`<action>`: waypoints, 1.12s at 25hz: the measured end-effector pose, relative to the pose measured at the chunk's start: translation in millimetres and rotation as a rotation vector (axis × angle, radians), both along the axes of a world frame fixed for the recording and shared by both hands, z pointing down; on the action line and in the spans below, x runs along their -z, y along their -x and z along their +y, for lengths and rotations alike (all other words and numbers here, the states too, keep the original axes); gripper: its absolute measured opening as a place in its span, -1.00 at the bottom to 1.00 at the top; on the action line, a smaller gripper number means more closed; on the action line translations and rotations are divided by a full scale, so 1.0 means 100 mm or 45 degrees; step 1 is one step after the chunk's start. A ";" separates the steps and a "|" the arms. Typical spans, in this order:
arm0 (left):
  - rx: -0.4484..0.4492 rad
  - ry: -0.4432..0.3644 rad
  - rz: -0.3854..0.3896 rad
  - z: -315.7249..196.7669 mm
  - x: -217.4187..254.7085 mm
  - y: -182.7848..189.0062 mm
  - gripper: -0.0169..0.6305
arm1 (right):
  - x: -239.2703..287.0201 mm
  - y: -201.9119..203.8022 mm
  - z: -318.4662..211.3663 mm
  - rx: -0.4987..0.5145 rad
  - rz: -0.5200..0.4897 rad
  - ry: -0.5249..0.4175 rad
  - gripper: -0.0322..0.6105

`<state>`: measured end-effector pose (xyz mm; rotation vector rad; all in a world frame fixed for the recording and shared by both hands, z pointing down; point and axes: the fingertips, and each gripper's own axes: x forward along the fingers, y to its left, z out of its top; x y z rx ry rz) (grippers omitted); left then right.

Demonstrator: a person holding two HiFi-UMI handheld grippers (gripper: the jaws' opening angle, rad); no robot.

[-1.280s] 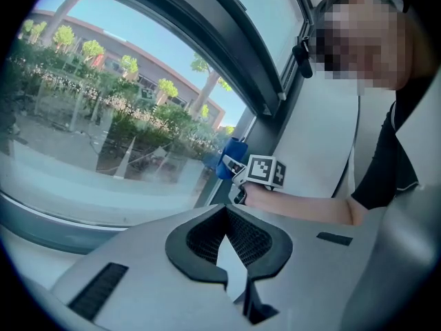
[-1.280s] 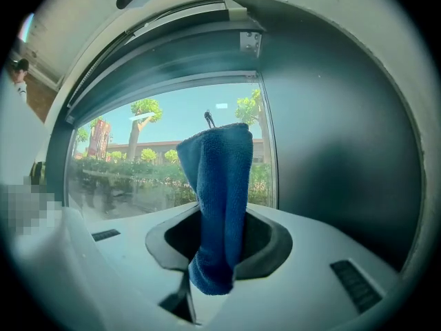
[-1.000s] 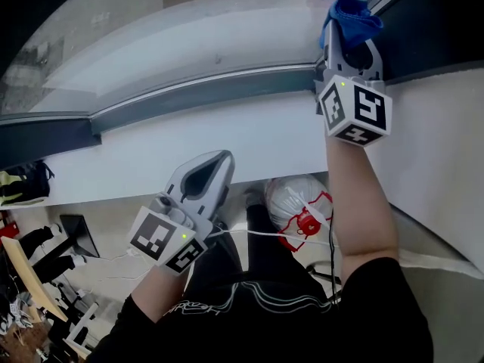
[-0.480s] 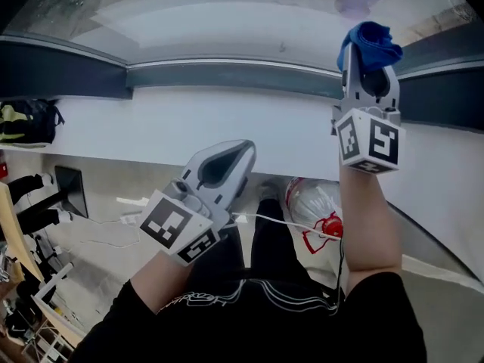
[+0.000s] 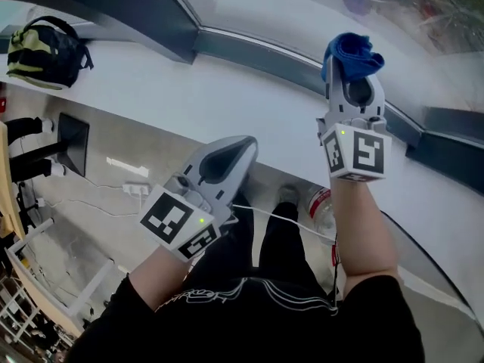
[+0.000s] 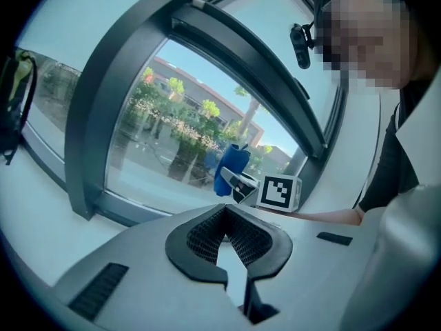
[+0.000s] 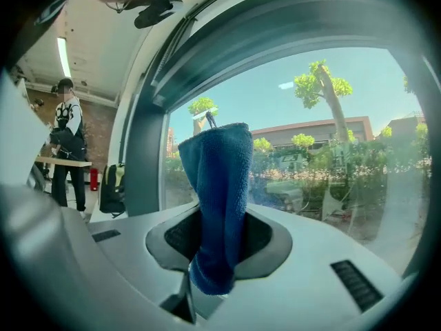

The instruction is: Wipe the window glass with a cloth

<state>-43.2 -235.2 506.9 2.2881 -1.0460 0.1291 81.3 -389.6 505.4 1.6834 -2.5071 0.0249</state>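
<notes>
- The right gripper view shows what the head view cannot: the right gripper [image 7: 219, 254] has its jaws clamped on a blue cloth [image 7: 219, 205], which stands upright between the pads with its lower end hanging below them.
- Seen from the head view, the same cloth [image 5: 349, 53] bunches at the tip of the right gripper [image 5: 350, 82], at 1 o'clock, over the dark window frame [image 5: 249, 48] at the bottom edge of the window glass [image 5: 302, 6].
- The cloth seems close to the pane, but contact cannot be made out.
- The left gripper view looks along the left gripper [image 6: 229, 236]. Its jaws are together at the tips with nothing between them.
- Only that view shows the pair side on: the right gripper [image 6: 238, 183] and the cloth [image 6: 231, 167] stand against the glass at 12 o'clock of its jaws.
- In the head view the left gripper [image 5: 231, 148] sits at 7 o'clock, low and well apart from the glass, over the white sill [image 5: 189, 104].
- A backpack [image 5: 45, 51] rests on the sill at 10 o'clock.
- A white cable [image 5: 280, 218] crosses the person's legs at 5 o'clock, and a clear plastic bag [image 5: 321, 206] lies on the floor beside it.
- Inside the room — visible only in the right gripper view — a person [image 7: 65, 150] stands at 9 o'clock under a ceiling light [image 7: 63, 57].
- Trees and low buildings show through the glass.
</notes>
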 end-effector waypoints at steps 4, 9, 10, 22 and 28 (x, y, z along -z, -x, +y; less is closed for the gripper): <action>0.102 0.016 -0.002 -0.03 -0.10 0.73 -0.93 | -0.16 0.89 -0.11 0.107 -0.031 0.038 -0.61; 0.216 0.039 -0.008 -0.03 -0.21 1.49 -0.93 | -0.35 1.82 -0.27 0.218 -0.050 0.078 -0.61; 0.235 0.044 -0.009 -0.01 -0.22 1.60 -0.93 | -0.38 1.95 -0.29 0.232 -0.055 0.089 -0.61; 0.378 0.117 -0.009 0.12 -0.51 2.48 -0.93 | -0.99 2.95 -0.87 0.217 -0.080 0.256 -0.61; 0.372 0.130 -0.010 0.13 -0.59 2.54 -0.93 | -1.12 3.03 -1.05 0.155 -0.079 0.263 -0.61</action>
